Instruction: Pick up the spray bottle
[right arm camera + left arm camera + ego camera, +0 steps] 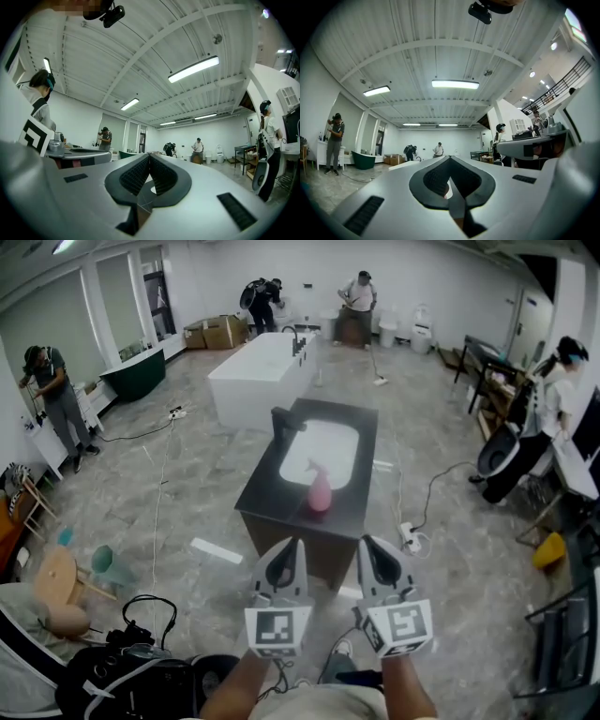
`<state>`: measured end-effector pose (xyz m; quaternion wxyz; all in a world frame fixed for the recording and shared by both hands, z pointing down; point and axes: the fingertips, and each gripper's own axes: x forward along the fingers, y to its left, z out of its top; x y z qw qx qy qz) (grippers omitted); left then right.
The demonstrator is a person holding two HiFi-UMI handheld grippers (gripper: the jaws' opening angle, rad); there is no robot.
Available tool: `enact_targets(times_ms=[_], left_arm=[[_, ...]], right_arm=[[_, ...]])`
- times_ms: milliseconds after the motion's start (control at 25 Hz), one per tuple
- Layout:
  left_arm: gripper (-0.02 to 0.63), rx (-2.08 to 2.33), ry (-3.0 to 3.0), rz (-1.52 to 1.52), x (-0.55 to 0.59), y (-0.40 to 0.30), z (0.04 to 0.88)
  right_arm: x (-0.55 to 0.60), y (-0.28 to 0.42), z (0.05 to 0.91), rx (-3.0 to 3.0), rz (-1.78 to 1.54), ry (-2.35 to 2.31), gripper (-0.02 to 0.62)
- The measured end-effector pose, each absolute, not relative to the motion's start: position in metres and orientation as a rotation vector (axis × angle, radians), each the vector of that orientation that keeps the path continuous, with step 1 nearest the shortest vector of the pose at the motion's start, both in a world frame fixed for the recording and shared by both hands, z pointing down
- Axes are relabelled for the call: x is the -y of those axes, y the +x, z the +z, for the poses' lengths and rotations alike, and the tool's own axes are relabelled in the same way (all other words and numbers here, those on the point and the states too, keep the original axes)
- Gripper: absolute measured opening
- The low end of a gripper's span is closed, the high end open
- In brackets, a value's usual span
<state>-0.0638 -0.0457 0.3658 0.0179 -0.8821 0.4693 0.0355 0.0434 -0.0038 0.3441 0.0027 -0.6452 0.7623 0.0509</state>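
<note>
Bathroom fixtures on a grey marbled floor

A white basin is set into the dark countertop of a vanity, and a black faucet is mounted at the countertop's left edge. A white bathtub is seen beyond it. A green bathtub and cardboard boxes are placed near the far wall.

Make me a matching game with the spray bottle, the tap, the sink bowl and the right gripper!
Things:
1. spray bottle
2. tap
3. sink bowl
4. right gripper

Colour or state:
A. black
B. jaws shut
C. pink
D. white

Pairs: 1-C, 2-A, 3-D, 4-B.
</note>
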Motion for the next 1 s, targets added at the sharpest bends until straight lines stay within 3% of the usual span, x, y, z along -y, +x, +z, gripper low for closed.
enact_targets(times_ms=[1000], left_arm=[[0.002,-1.679,-2.572,0.076,0.183,0.052,0.354]], right_arm=[[0.155,0.167,0.347,-2.495,0.065,-1.801,0.005]])
